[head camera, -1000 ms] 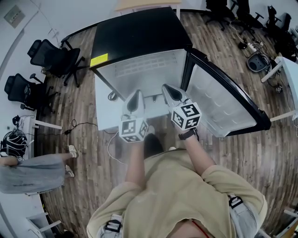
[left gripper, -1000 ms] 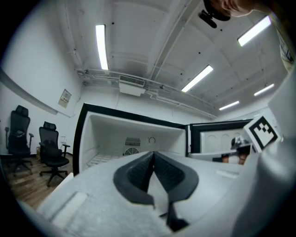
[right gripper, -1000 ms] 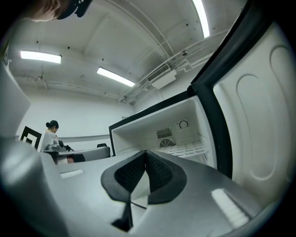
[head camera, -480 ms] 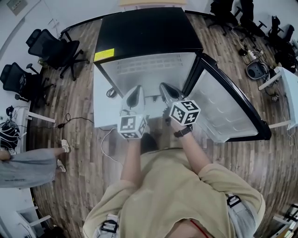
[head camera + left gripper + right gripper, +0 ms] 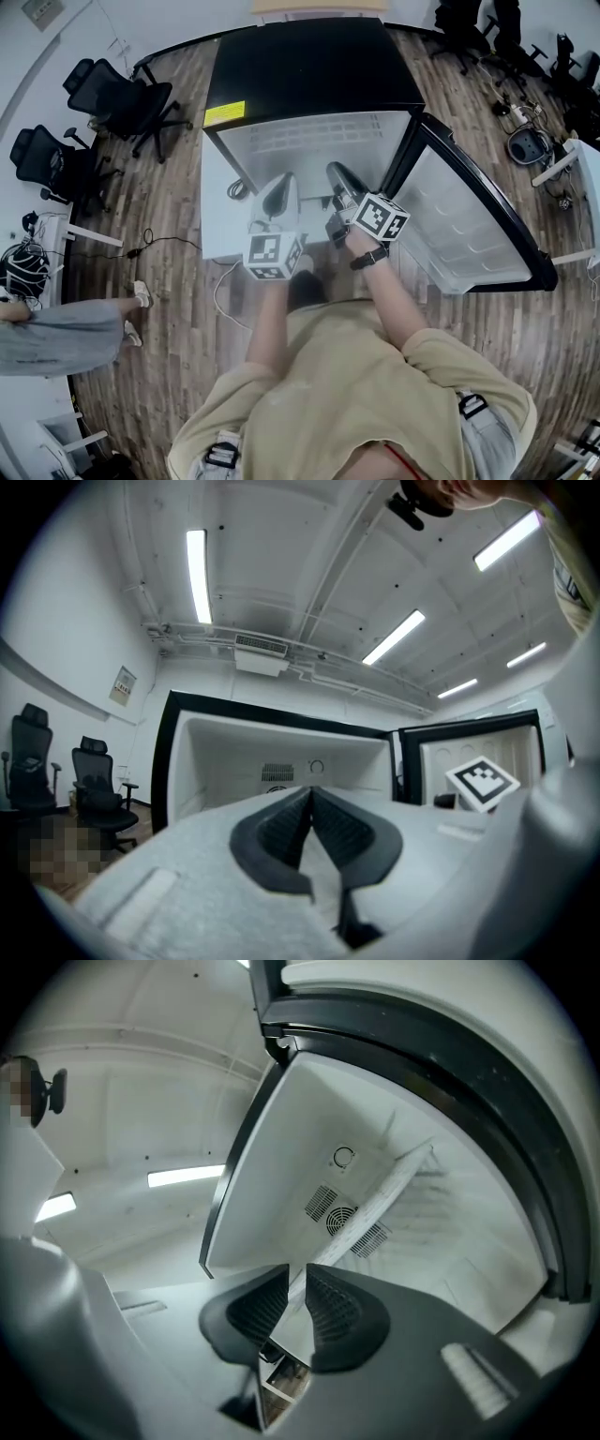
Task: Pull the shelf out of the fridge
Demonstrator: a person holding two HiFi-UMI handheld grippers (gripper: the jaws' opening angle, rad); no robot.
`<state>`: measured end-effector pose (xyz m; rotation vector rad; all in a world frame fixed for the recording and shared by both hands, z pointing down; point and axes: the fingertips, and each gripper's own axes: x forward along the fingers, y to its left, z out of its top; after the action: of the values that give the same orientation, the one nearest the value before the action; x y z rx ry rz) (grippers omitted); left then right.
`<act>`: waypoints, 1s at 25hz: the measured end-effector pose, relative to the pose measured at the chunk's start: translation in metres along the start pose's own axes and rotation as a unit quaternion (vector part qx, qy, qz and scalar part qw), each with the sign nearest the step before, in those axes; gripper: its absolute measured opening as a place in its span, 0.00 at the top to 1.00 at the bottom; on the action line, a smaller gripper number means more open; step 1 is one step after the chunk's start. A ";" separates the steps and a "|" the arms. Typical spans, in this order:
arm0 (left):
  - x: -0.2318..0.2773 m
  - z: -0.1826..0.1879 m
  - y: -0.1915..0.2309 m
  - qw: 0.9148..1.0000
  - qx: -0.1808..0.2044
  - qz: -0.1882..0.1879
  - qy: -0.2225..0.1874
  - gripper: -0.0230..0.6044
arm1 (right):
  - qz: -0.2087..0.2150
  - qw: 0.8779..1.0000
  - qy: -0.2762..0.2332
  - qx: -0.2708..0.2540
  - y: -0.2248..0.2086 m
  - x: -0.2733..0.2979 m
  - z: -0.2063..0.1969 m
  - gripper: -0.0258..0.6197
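A black fridge (image 5: 319,66) stands with its white inside showing and its door (image 5: 469,225) swung out to the right. In the right gripper view a white shelf (image 5: 384,1194) runs slantwise across the fridge's inside, down toward the jaws. My right gripper (image 5: 337,173) is at the fridge mouth. Its jaws (image 5: 298,1283) are opening, a narrow gap shows between the pads, and the shelf's near end lies in line with that gap. My left gripper (image 5: 281,183) hovers beside it on the left, shut (image 5: 311,794) and holding nothing.
Black office chairs (image 5: 112,98) stand left of the fridge, more at the far right (image 5: 525,141). A cable (image 5: 159,248) trails on the wooden floor. Another person (image 5: 56,323) stands at the left edge. The open door blocks the right side.
Both grippers have stayed at the fridge mouth. The right gripper has rolled a little, its marker cube turned. The fridge sits slightly further right in the head view.
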<state>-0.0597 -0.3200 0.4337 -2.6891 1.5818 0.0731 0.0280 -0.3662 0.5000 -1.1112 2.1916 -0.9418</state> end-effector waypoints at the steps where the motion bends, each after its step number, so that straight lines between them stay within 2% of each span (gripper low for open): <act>1: 0.001 0.000 0.000 1.000 0.002 -0.002 0.000 0.97 | 0.000 1.000 -0.007 0.009 -0.003 0.002 0.001 0.88; 8: 0.010 -0.005 0.005 1.000 0.013 -0.007 0.011 0.97 | -0.018 0.996 -0.032 0.081 -0.024 0.021 -0.006 0.78; 16: 0.024 -0.009 0.009 0.999 0.014 -0.024 0.016 0.97 | -0.011 0.984 -0.097 0.146 -0.038 0.044 0.011 0.68; 21: 0.031 -0.010 0.015 0.999 0.012 -0.026 0.015 0.97 | -0.029 0.977 -0.115 0.179 -0.049 0.061 0.016 0.49; 25: 0.035 -0.007 0.016 0.999 0.006 -0.033 0.015 0.97 | -0.033 0.967 -0.131 0.215 -0.060 0.075 0.020 0.47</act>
<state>-0.0566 -0.3587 0.4393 -2.7424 1.4943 0.0218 0.0305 -0.4610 0.5237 -1.0324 1.6461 -1.1561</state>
